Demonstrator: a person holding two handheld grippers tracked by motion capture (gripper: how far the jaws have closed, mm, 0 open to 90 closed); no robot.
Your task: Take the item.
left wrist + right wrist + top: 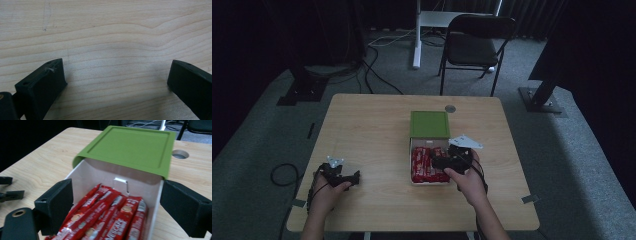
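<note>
Left gripper (343,175) rests on bare surface (372,135), fingers (45,82) spread, nothing between. One white box (105,173) mid-surface, green lid (429,124) slid back, red sachets (110,217) inside, count unclear. Right gripper (451,159) over box, fingers wide apart. One chair (477,42) beyond.

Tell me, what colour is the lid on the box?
Green. The lid shows best in the right gripper view, tipped back behind the white box of red packets.

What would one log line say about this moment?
left gripper: open, over bare wooden table | right gripper: open, over red snack sachets | white box: green lid slid back
</note>
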